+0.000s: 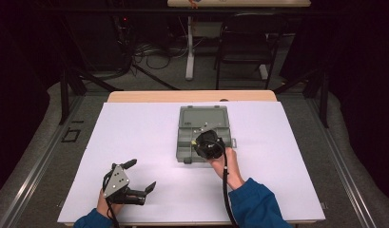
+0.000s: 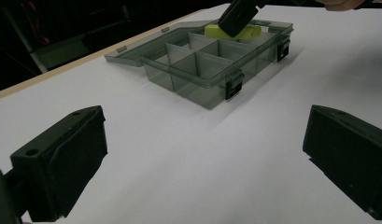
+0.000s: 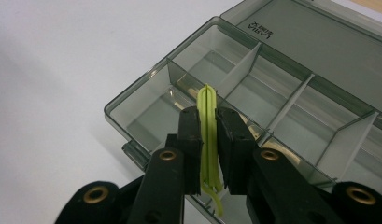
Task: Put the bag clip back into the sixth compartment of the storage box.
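The right gripper point(image 3: 208, 154) pinches a flattened yellow-green rubber band point(image 3: 208, 135) upright above the open smoky-grey plastic compartment box point(image 3: 146, 98), likely to drop it inside, while the left gripper point(image 2: 205, 154) rests wide open, empty, on the white tabletop point(image 2: 179, 154).

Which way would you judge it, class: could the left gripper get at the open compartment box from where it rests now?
Probably yes: the left gripper is open, with bare white table between it and the box. The right gripper works at its far end.
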`<action>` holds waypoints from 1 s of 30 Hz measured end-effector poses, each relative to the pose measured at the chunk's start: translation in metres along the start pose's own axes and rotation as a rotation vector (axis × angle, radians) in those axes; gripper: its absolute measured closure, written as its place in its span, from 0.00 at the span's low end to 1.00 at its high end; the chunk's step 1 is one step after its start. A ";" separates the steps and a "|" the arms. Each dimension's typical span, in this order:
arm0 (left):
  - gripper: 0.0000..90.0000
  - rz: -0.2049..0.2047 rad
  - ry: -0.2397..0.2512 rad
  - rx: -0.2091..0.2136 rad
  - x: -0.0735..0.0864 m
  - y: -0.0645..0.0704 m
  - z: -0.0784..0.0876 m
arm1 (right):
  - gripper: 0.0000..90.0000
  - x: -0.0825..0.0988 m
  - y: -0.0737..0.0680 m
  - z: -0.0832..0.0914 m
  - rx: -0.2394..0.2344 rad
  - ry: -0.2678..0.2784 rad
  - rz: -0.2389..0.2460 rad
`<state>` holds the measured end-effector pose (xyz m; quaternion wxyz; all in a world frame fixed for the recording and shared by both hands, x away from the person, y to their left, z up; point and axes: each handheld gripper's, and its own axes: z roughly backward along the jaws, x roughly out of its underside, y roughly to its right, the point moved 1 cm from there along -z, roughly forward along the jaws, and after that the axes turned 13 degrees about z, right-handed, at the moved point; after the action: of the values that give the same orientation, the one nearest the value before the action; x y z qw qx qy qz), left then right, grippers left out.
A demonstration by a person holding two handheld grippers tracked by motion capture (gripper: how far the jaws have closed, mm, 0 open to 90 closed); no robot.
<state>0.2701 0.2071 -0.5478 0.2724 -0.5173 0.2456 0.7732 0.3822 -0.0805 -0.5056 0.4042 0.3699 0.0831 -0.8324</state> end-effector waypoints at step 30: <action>0.00 -0.001 -0.003 -0.004 0.000 0.000 0.000 | 0.89 -0.003 0.003 -0.016 0.018 -0.054 -0.115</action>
<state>0.2700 0.2076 -0.5476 0.2721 -0.5168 0.2436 0.7743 0.3947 -0.0733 -0.5144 0.3546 0.3458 0.0856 -0.8645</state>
